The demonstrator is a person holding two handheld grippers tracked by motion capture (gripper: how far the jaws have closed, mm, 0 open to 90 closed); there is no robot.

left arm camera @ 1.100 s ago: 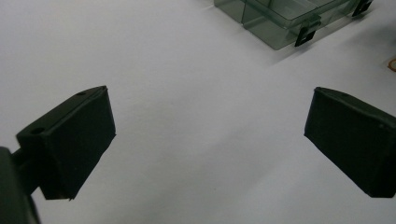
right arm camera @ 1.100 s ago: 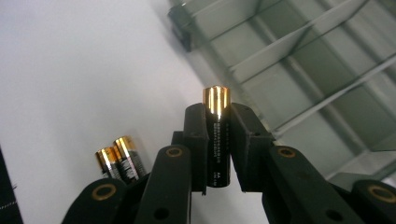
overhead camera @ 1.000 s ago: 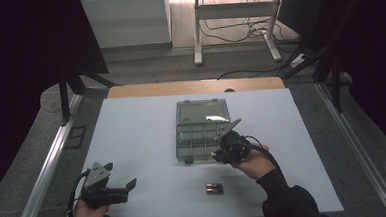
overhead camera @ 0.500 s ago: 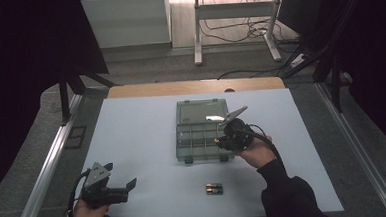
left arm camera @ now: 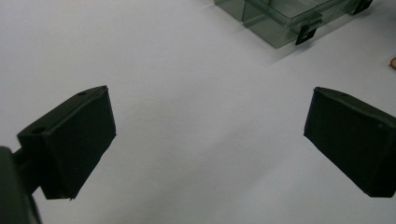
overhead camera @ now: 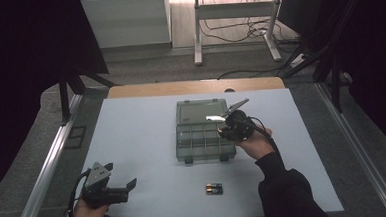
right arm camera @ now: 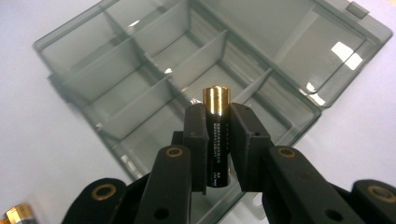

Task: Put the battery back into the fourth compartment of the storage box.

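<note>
A white bench (overhead camera: 142, 141) carries a clear grey plastic organiser box (overhead camera: 202, 140) lying open near its middle, a little toward the far edge; the lid (overhead camera: 201, 110) is folded back flat toward the far edge and the divided tray faces up. In the high view the right gripper (overhead camera: 226, 132) hangs over the right end of the box, just above its compartments, with the person's hand and dark sleeve reaching in from the near edge. In the right gripper view (right arm camera: 217, 140) its two black jaws are clenched on a black battery (right arm camera: 217, 140) with a gold cap, held upright between the pads so the gold end sticks out beyond the jaw tips. The battery is in the air above the divided tray, not resting in any compartment; which compartment lies directly under it cannot be told. Two more batteries (overhead camera: 214, 188) lie side by side, touching, on the bare bench near the near edge, well apart from the box. The left gripper (overhead camera: 122, 190) rests near the near left corner of the bench, held in the person's other hand. In the left gripper view (left arm camera: 205, 140) its jaws stand wide apart with nothing between them, only the white surface, and the corner of the box with a black latch (left arm camera: 306, 33) lies farther off.
</note>
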